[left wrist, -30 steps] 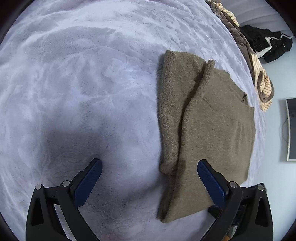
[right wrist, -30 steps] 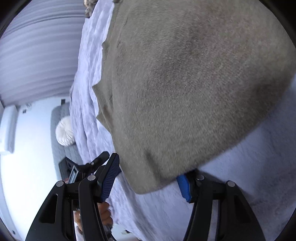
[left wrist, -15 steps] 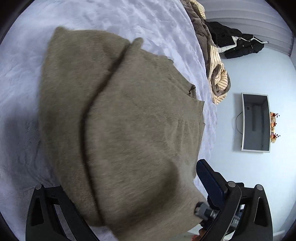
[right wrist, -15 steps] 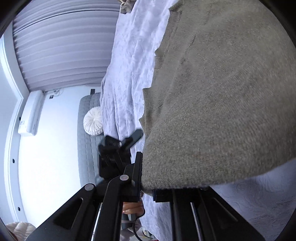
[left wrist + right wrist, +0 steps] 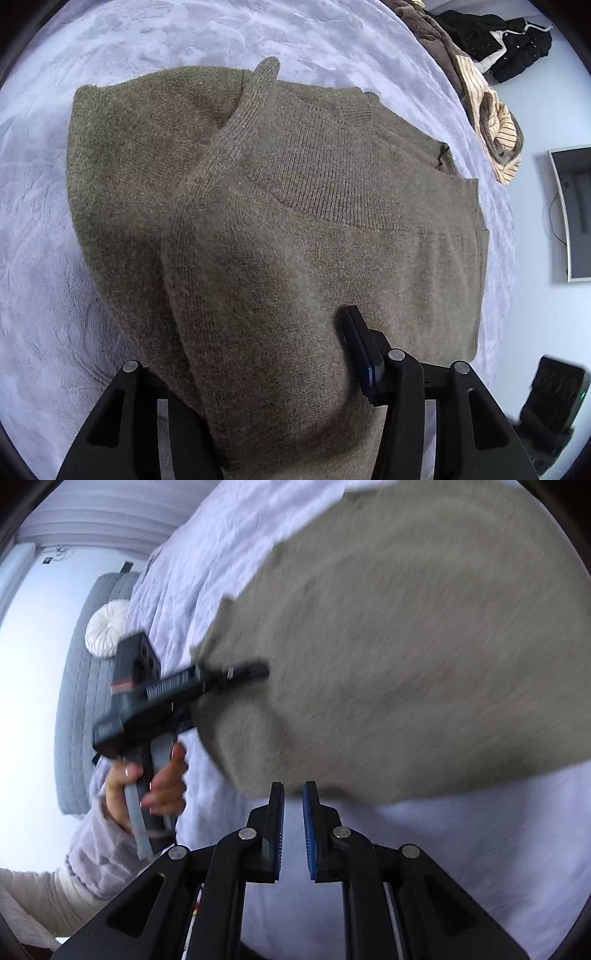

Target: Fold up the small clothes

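Olive sweater [image 5: 295,229] lay part-folded on the lavender blanket [image 5: 44,258], near its edge. L gripper [image 5: 266,373] was clamped on the hem w/ knit bunched between fingers; R gripper [image 5: 292,801] was nearly closed w/ a slim gap, holding nothing, just beside the hem. Knit looked soft, floppy, light, so prob best pinched at hem corners.

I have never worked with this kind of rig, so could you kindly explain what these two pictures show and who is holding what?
There is no robot here: a person holds a handheld two-finger gripper in each hand, and each carries a fisheye camera looking along its fingers. The left wrist view shows the left gripper closed on the near edge of an olive-brown knitted sweater, partly folded on a pale lilac plush blanket. A heap of striped brown and cream clothes lies at the far edge. The right wrist view is blurred; the right gripper has its fingers nearly together at the sweater's hem, but whether they pinch fabric I cannot tell. The person's hand holding the other gripper appears there too.
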